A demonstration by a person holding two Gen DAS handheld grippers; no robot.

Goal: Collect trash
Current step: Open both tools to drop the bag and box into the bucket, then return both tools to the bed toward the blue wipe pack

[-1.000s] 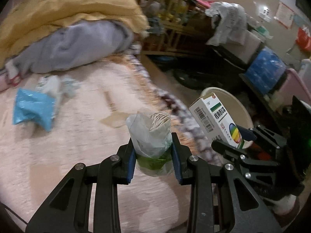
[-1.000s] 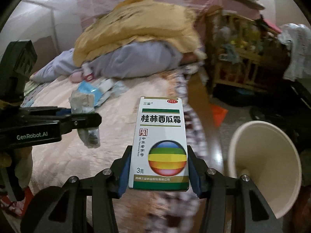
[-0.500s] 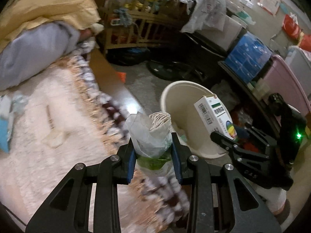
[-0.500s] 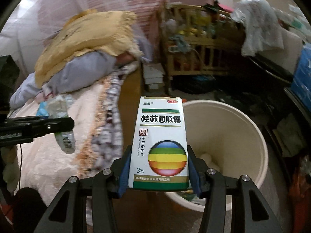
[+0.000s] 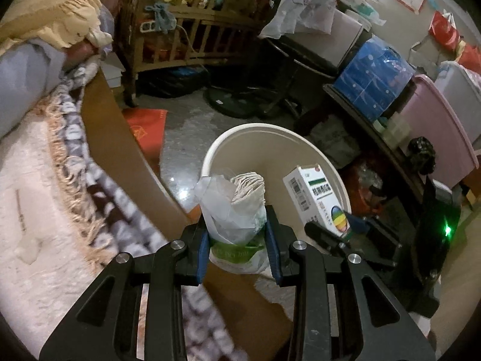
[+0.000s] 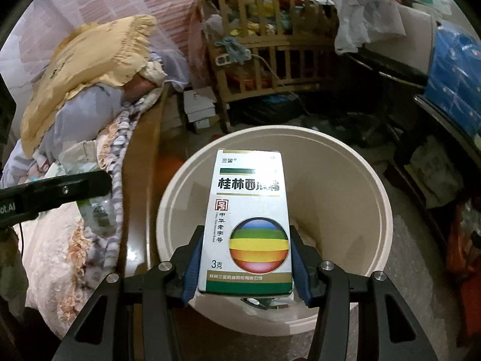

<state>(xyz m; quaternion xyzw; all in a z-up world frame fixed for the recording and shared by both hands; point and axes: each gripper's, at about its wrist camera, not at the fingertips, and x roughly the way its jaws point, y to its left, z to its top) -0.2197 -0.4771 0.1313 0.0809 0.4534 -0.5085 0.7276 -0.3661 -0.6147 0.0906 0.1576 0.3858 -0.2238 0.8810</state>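
While gripped low down by the right gripper [image 6: 245, 270], hangs right over the open mouth of the cream bin [image 6: 381, 210]: a small white medicine box [image 6: 248, 225], standing up, print facing the camera. Jaws partly closed, blue pads pressed flat on both long sides near the bottom edge. Looks light and stiff, made of thin card, and likely to dent if squeezed hard, so no need for more force. Smooth and a bit shiny too, so could slide out if the pads loosen. Held in the left gripper [image 5: 237, 240]: a soft plastic bag of paper [image 5: 234, 207], clear on top, green print below, with a wad of folded paper poking out. Jaws nearly closed, pinching the bag around its middle. Hangs by the wooden bed side [image 5: 120, 138], just beside the near rim of the bin and, as far as can be told, not yet over the mouth. Squashy and very light, with a crinkly skin that may slip, so best pinched across the full middle, where the paper wad gives the pads something firm. Nothing breakable in either. Probably time to drop the box first, then bring the bag over the rim.
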